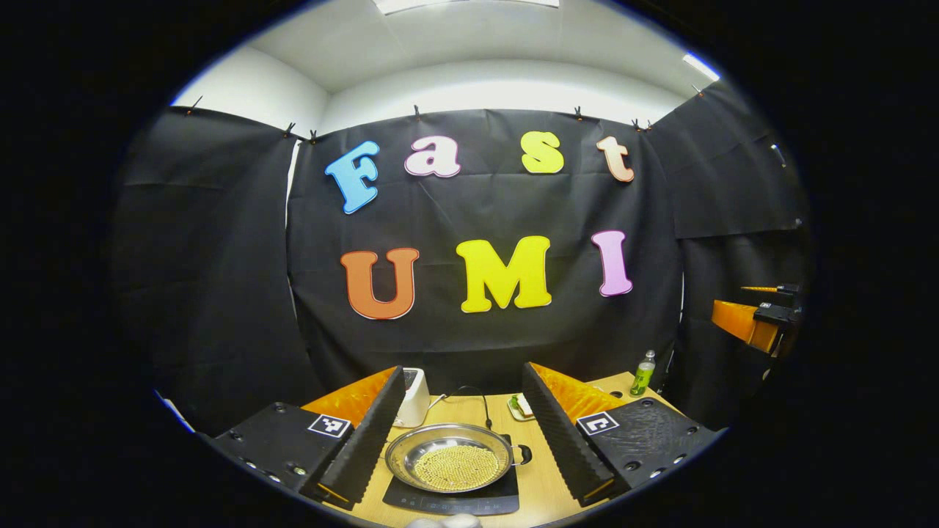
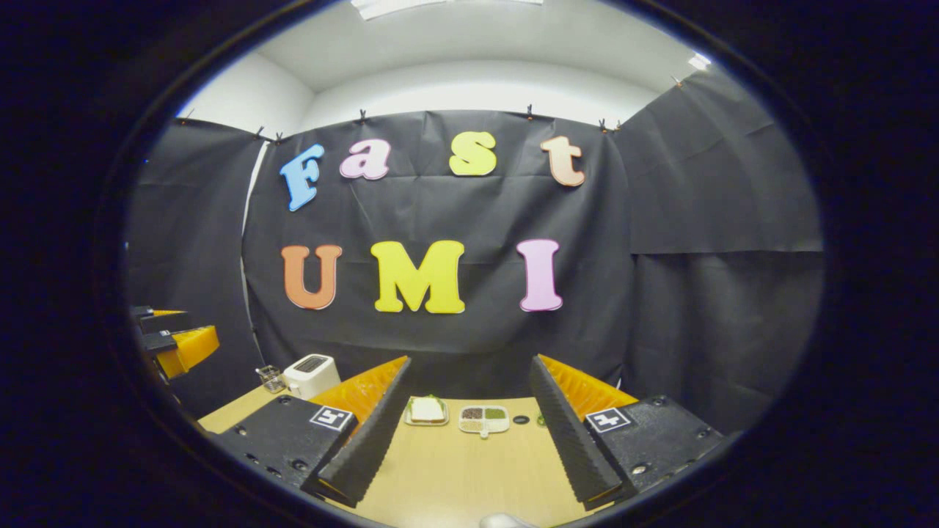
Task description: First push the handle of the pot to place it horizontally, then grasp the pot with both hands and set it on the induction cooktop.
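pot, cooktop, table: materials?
Pot: looks like polished metal, probably stainless steel; bright mirror-like rim and walls. It holds yellowish grains. Induction cooktop: smooth black top, likely glass or ceramic; flat dark sheen with faint markings at the front. Table: light wood-grain surface, matte; wood or laminate, cannot tell.

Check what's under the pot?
The pot sits on the induction cooktop, whose front edge and corners show. The cooktop's middle is covered by the pot. Pale beads lie inside the pot.

Silver pot (image 1: pixel 449 457) of yellow beads, black cooktop (image 1: pixel 453 499), white toaster (image 2: pixel 311 375), tan table (image 2: pixel 455 469).
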The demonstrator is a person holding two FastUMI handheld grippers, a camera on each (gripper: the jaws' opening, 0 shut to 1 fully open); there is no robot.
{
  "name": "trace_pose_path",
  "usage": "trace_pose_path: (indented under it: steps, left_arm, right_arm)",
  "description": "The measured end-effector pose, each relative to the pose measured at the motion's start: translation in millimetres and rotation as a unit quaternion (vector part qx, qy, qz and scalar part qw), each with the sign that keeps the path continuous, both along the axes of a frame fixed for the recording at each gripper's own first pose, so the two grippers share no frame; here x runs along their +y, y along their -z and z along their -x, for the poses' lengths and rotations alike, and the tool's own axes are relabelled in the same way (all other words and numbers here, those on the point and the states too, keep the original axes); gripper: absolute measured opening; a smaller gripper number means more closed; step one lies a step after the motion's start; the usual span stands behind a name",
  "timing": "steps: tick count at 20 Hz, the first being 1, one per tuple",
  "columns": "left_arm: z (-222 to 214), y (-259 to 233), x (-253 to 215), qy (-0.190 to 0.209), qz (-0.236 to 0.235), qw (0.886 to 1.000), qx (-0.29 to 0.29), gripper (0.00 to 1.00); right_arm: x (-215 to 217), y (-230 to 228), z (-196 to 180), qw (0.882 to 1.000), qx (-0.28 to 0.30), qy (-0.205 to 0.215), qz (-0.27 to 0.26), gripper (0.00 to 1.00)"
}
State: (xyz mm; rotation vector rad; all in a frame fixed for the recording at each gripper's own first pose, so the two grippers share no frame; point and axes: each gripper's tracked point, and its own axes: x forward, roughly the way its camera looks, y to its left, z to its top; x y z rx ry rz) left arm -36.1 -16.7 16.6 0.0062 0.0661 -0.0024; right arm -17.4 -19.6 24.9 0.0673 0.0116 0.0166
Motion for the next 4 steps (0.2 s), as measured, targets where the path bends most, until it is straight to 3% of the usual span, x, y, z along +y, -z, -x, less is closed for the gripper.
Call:
trace_pose_path:
  steps: [4]
  left_arm:
    - [-0.4,-7.6,-4.8,0.009,0.001,1.0,-0.005,0.96]
  right_arm:
    - [-1.3,-1.5,1.0,1.0,0.001,0.003,0.001,1.0]
